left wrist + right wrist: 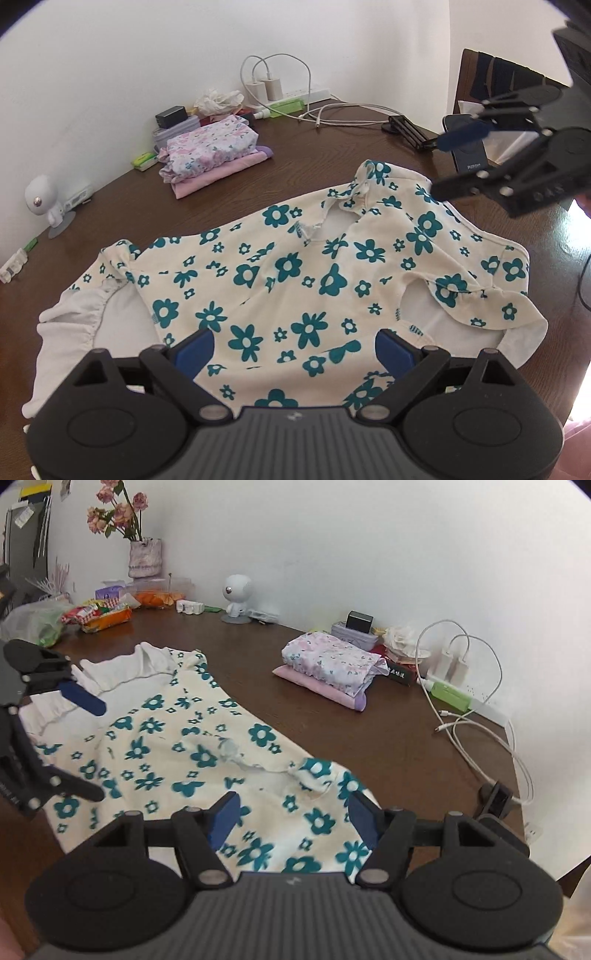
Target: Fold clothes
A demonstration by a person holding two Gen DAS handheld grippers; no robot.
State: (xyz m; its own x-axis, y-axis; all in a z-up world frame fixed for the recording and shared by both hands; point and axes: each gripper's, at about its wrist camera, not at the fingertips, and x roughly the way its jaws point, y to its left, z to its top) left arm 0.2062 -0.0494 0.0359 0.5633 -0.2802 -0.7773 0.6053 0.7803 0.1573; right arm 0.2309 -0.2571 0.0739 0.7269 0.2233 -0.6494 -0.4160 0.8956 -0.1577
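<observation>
A cream baby garment with teal flowers (295, 273) lies spread flat on the dark wooden table (317, 158); its white inside shows at the leg openings on the left. It also shows in the right wrist view (177, 746). My left gripper (295, 350) is open and empty, hovering over the garment's near edge. My right gripper (291, 819) is open and empty above the neck end of the garment. The right gripper shows in the left wrist view (454, 162) at the upper right. The left gripper shows in the right wrist view (92, 749) at the left edge.
A stack of folded pink and floral clothes (214, 151) sits at the back of the table, also in the right wrist view (328, 668). A power strip with chargers and cables (291, 92), a white toy robot (44, 203), a phone on a stand (469, 147), snacks and a flower vase (144, 557) line the table's edges.
</observation>
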